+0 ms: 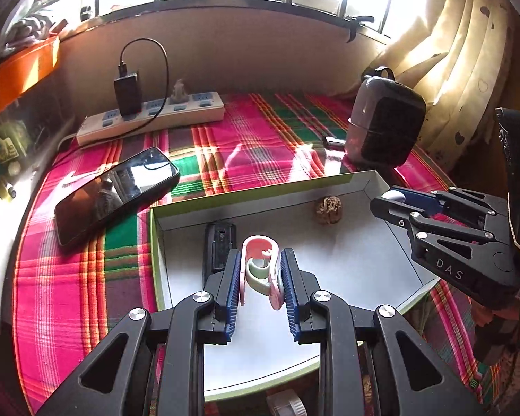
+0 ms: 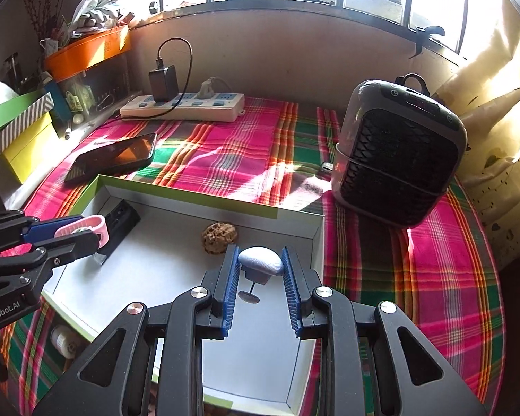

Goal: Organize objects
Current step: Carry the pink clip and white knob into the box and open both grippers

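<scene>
The left tool (image 1: 260,270) is clamped on a curved pink plastic clip (image 1: 260,260); the right tool (image 2: 261,270) is clamped on a rounded grey knob (image 2: 260,260), both above the white cardboard box (image 2: 190,194).

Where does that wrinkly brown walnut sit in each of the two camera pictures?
Left wrist view: the walnut lies right of centre, near the far wall of the white box.
Right wrist view: the walnut lies left of centre, just beyond the right gripper.
Shared landmark: the black heater standing on the plaid cloth, beyond the box.
</scene>
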`<act>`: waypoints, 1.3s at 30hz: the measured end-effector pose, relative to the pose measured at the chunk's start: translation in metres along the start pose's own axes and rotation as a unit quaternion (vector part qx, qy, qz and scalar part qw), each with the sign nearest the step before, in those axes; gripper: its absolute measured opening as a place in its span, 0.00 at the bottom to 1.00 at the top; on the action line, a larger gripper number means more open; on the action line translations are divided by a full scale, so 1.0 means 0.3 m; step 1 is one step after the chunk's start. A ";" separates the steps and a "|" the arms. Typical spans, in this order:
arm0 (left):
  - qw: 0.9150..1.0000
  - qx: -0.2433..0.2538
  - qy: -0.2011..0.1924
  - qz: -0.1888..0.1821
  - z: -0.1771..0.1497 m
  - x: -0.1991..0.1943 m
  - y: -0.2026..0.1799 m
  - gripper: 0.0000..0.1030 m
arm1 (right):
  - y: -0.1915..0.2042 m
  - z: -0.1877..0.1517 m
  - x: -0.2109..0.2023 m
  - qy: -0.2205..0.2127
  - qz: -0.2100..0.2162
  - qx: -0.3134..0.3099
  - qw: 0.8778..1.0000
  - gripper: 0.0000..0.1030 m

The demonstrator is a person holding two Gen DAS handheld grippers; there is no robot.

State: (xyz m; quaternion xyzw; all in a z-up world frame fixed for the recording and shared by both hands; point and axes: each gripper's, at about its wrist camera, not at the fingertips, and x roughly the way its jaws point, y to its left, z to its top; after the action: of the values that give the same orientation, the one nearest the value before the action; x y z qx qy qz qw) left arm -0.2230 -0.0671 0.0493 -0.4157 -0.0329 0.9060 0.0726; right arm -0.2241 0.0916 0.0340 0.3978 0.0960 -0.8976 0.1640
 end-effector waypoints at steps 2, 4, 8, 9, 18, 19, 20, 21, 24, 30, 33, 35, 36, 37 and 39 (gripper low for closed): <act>1.000 -0.002 0.004 0.000 0.010 0.026 -0.001 0.21 | -0.003 0.006 0.018 0.004 -0.002 0.000 1.000 0.25; 1.000 0.005 0.006 0.002 0.019 0.051 -0.010 0.21 | -0.005 0.008 0.035 0.007 -0.004 -0.001 1.000 0.25; 1.000 0.003 0.017 0.002 0.030 0.099 -0.010 0.21 | -0.005 0.012 0.068 0.015 -0.007 -0.005 1.000 0.25; 1.000 0.002 0.017 0.002 0.033 0.106 -0.010 0.21 | -0.004 0.011 0.073 0.017 -0.007 -0.007 1.000 0.25; 1.000 0.007 0.021 0.013 0.057 0.155 -0.009 0.21 | -0.001 0.014 0.113 0.025 -0.012 -0.015 1.000 0.25; 1.000 0.005 0.023 0.012 0.059 0.161 -0.008 0.21 | -0.001 0.014 0.115 0.026 -0.012 -0.015 0.999 0.25; 1.000 0.003 0.025 0.013 0.059 0.166 -0.006 0.21 | -0.002 0.014 0.117 0.026 -0.012 -0.015 0.999 0.25; 1.000 0.006 0.026 0.014 0.059 0.170 -0.009 0.21 | -0.002 0.013 0.118 0.026 -0.012 -0.015 0.999 0.25; 0.999 0.013 0.026 0.019 0.058 0.181 -0.018 0.21 | 0.002 0.014 0.125 0.027 -0.014 -0.017 0.999 0.25; 0.999 0.011 0.027 0.022 0.063 0.196 -0.018 0.21 | 0.000 0.013 0.129 0.029 -0.016 -0.019 0.999 0.25; 0.999 0.009 0.028 0.024 0.063 0.201 -0.015 0.21 | -0.001 0.010 0.135 0.032 -0.014 -0.019 0.999 0.25; 0.999 0.011 0.028 0.025 0.063 0.201 -0.015 0.21 | 0.001 0.009 0.137 0.032 -0.014 -0.020 0.999 0.25; 0.999 0.011 0.028 0.025 0.063 0.201 -0.015 0.21 | 0.003 0.009 0.138 0.033 -0.014 -0.021 0.999 0.25; 0.999 0.012 0.029 0.025 0.063 0.204 -0.015 0.21 | 0.004 0.010 0.140 0.033 -0.015 -0.021 0.999 0.25; 0.999 0.011 0.029 0.025 0.062 0.206 -0.015 0.21 | 0.004 0.010 0.142 0.034 -0.015 -0.022 0.999 0.25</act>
State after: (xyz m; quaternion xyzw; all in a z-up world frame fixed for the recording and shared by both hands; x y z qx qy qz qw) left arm -0.2765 -0.0529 0.0157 -0.4413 -0.0105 0.8956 0.0553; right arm -0.2526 0.0801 0.0042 0.4226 0.1268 -0.8838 0.1558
